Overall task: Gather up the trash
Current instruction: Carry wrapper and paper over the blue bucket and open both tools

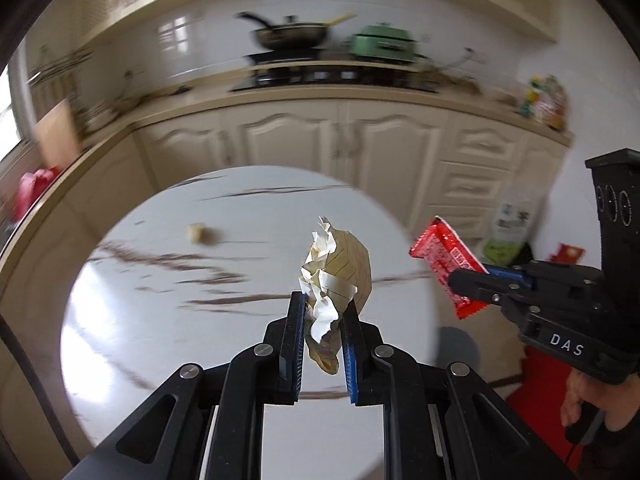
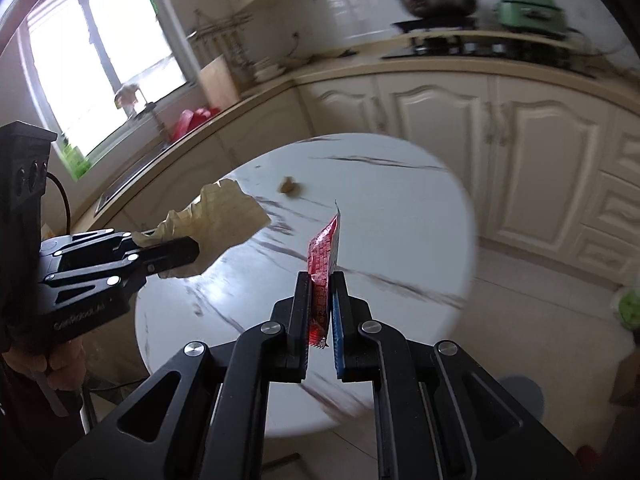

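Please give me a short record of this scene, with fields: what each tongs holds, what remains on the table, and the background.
left tongs: shut on crumpled paper, held above the table
right tongs: shut on red wrapper
table: round, white marble look; one small scrap lies on it
background: wok and green pot on the counter

Bright window [image 2: 100, 52] daylight; motion-blurred, fisheye-warped edges.

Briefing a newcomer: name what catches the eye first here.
The left gripper holds crumpled lined paper above the round marble table. The right gripper pinches a red wrapper between its fingers. One small crumpled scrap lies on the table.
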`<state>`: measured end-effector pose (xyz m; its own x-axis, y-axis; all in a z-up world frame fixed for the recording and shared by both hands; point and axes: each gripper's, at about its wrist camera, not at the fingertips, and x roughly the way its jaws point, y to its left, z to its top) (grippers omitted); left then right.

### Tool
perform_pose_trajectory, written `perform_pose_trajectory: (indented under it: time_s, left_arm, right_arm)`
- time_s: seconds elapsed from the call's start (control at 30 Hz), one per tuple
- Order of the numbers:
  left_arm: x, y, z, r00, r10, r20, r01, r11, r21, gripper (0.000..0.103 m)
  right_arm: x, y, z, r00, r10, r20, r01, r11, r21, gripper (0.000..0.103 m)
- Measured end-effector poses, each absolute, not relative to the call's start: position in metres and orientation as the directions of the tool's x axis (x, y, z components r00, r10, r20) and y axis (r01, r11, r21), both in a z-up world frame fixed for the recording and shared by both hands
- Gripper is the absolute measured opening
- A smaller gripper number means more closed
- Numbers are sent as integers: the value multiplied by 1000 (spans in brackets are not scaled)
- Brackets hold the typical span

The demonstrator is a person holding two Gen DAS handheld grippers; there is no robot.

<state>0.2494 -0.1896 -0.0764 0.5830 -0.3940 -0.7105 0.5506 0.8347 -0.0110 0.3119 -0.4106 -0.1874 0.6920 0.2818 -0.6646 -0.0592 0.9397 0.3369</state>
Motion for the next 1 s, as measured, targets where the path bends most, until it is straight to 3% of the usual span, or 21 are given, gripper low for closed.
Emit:
perform_pose_trajectory:
  time_s: [0.23,0.47,0.57,0.67,0.93,1.0]
  left_arm:
    - [226,-294,-95,467,-473,-747,681,731,-37,13]
    - [267,-386,-149,345,-464,-816,745,664,-62,13]
    - [289,-417,-169,312,-437,-844,760,648,-54,13]
    - [303,-444,-188,289,-416,-862,772,634,-48,13]
    - [340,-543,-239,232,-367,-901,782,621,-52,14]
    - [346,-559,-250,217,-357,-909,782,621,-57,19]
  right_arm:
    - [226,-513,-214,700,136,-701,146,934,327,10]
    - [190,-599,-279,650,95,-754,309,873,376,10]
    - [190,-622,-302,643,87,-761,350,850,393,15]
    - [187,-646,-327,628,92,-773,389,823,414,34]
    - [174,-675,-362,601,78,-795,435,803,407,38]
    - [171,-675,-362,600,73,-796,438,803,404,39]
